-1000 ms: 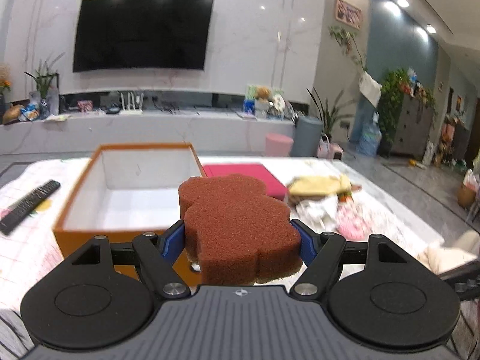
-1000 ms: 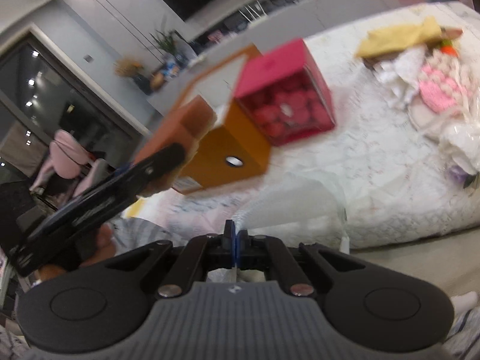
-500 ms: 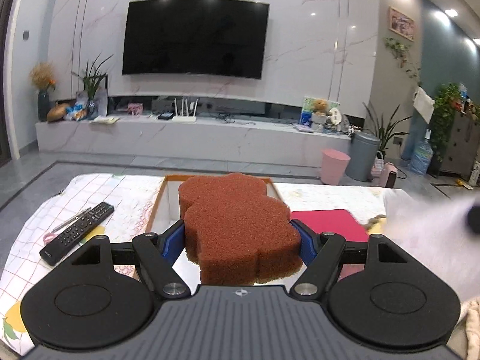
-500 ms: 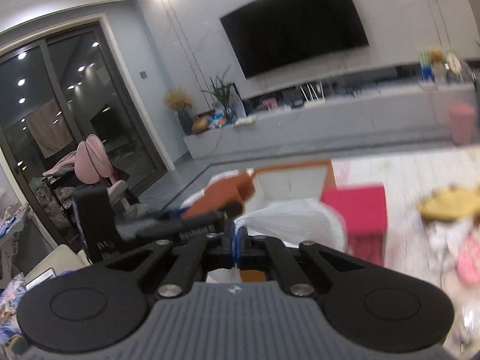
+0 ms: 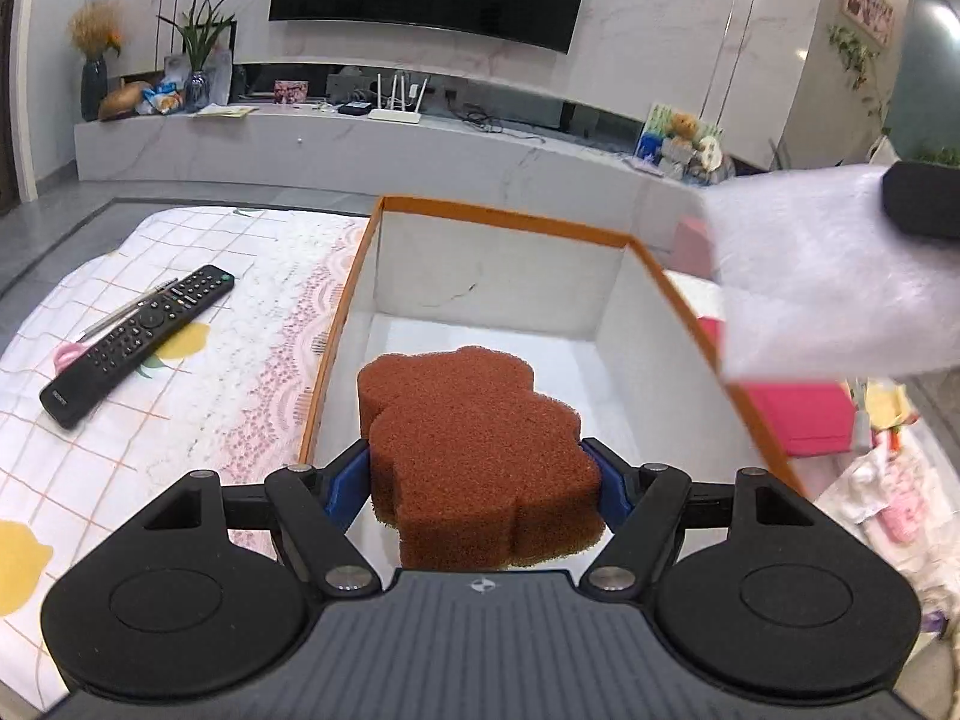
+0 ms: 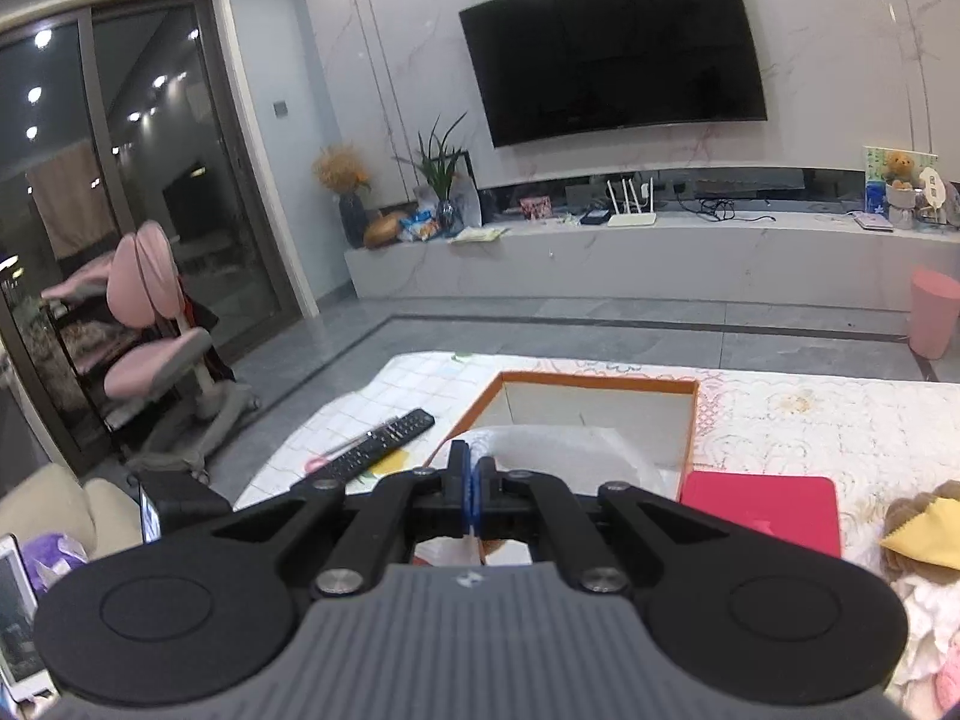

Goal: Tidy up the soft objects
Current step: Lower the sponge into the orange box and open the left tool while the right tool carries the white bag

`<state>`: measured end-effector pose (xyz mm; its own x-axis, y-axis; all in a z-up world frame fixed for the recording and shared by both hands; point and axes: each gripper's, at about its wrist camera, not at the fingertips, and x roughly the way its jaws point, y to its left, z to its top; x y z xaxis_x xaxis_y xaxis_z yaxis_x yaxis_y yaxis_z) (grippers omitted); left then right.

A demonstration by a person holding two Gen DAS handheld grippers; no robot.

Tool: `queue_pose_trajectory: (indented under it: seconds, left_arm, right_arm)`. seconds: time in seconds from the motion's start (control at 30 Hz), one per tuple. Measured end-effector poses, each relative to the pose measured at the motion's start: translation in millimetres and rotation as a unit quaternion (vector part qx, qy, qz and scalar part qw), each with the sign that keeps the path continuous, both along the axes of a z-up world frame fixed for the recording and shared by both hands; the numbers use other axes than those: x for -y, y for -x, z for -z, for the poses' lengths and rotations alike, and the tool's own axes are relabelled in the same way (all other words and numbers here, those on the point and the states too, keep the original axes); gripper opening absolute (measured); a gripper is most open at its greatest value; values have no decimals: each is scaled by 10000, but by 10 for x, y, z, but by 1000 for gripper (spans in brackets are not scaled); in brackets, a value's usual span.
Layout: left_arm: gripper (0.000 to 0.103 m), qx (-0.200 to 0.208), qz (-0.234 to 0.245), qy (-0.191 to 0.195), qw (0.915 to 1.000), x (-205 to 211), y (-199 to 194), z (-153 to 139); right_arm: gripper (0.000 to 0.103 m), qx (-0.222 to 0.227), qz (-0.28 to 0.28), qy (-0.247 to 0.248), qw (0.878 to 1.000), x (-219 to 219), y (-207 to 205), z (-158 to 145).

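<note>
We are holding the sponge in the left tool directly above the box; the right tool is pinching a white bag beside it.

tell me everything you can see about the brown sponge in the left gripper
The brown sponge is a thick slab of coarse, open-pored foam, rust-brown, cut with a lobed, flower-like outline and straight side walls. It looks dry and is not visibly squashed. The left gripper holds it by two opposite sides between its blue pads, flat face up, tilted slightly forward. It hangs over the open orange box with white inner walls, above the box's near end; only the pads visibly touch it.
</note>
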<state>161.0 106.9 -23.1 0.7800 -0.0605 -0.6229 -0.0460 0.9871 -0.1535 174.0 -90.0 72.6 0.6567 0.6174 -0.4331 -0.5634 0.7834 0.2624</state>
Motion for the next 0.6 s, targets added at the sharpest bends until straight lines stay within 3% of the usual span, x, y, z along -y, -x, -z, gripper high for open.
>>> queue_pose_trajectory:
  seconds: [0.27, 0.5, 0.6]
  left_arm:
    - [85, 205, -117, -428, 9988, 168, -88, -25]
    - [91, 343, -254, -922, 9948, 254, -48, 8]
    - [94, 350, -339, -940, 9944, 261, -60, -14]
  right_arm:
    - [0, -267, -22, 369, 9990, -194, -264, 382]
    - [0, -418, 99, 451, 9981, -224, -414, 515]
    - [0, -429, 142, 527, 9976, -228, -428, 543]
